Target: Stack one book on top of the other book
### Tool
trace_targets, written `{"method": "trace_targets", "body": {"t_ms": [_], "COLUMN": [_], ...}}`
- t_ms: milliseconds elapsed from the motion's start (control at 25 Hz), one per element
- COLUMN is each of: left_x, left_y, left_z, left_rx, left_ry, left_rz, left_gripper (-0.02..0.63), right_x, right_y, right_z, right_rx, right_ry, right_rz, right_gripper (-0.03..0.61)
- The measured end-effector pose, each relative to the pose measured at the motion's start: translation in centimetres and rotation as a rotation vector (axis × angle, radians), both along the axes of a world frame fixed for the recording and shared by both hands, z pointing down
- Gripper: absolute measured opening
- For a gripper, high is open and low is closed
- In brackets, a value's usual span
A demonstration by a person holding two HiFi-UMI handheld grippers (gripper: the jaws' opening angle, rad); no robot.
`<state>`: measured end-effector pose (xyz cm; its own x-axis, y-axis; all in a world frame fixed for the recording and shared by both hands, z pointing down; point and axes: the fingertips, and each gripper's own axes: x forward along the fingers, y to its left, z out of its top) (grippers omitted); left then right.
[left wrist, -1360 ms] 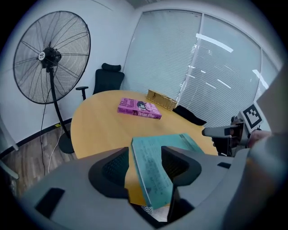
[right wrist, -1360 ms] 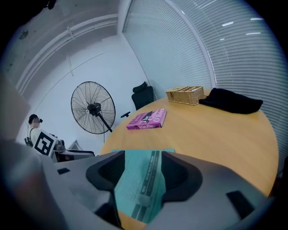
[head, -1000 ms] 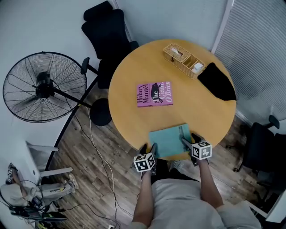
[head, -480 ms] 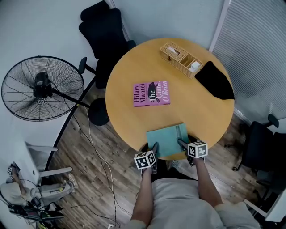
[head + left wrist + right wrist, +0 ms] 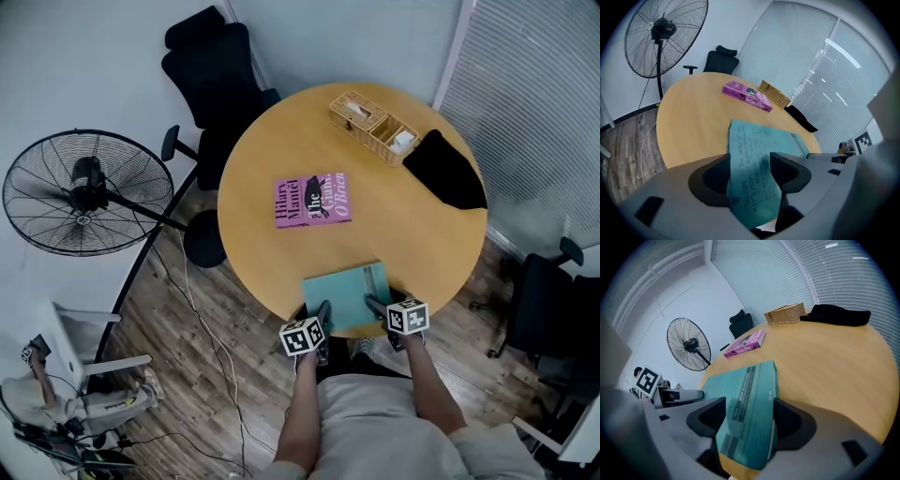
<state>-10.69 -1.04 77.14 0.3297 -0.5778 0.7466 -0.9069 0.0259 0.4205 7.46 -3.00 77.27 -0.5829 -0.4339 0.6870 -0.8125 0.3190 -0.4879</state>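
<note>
teal book [image 5: 345,295]: thin, plain cover; we find it flat at the table [image 5: 422,234] edge.
pink book [image 5: 312,199]: black lettering, mid-table.
left gripper [image 5: 322,310], right gripper [image 5: 373,305]: jaws just opening, spread astride the teal book.

Bright, even indoor light in all three views, and I see no hard shadows. White streaks of glare sit on the blinds [image 5: 825,70]. The table [image 5: 412,244] has a soft sheen. Head view is sharp, with mild bending at the edges. Both gripper views are fisheye, with dark vignetted corners and curved lines. Close to the lens, the left gripper [image 5: 750,159] and right gripper [image 5: 750,401] bodies are soft and out of focus.
</note>
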Motion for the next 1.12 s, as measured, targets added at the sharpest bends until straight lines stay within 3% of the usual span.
{"method": "trace_targets", "body": {"t_ms": [160,320,1120], "left_x": [-0.2,-0.3,-3.6], "left_y": [0.1,0.5,-5.9], "left_z": [0.1,-0.2,-3.4], "left_rx": [-0.009,-0.019,-0.006], "left_ry": [-0.026,-0.032,-0.118], "left_rz": [-0.008,-0.022,0.031], "left_gripper": [0.265,0.267,0.268], "right_x": [0.3,0.5,-2.7], "right_y": [0.1,0.1,-5.0], "right_z": [-0.3,-0.7,-2.6], "right_rx": [0.019,0.033,0.013], "right_ry": [0.038,0.077,0.077], "right_rz": [0.007,0.02,0.113], "right_gripper": [0.304,0.249,0.247]}}
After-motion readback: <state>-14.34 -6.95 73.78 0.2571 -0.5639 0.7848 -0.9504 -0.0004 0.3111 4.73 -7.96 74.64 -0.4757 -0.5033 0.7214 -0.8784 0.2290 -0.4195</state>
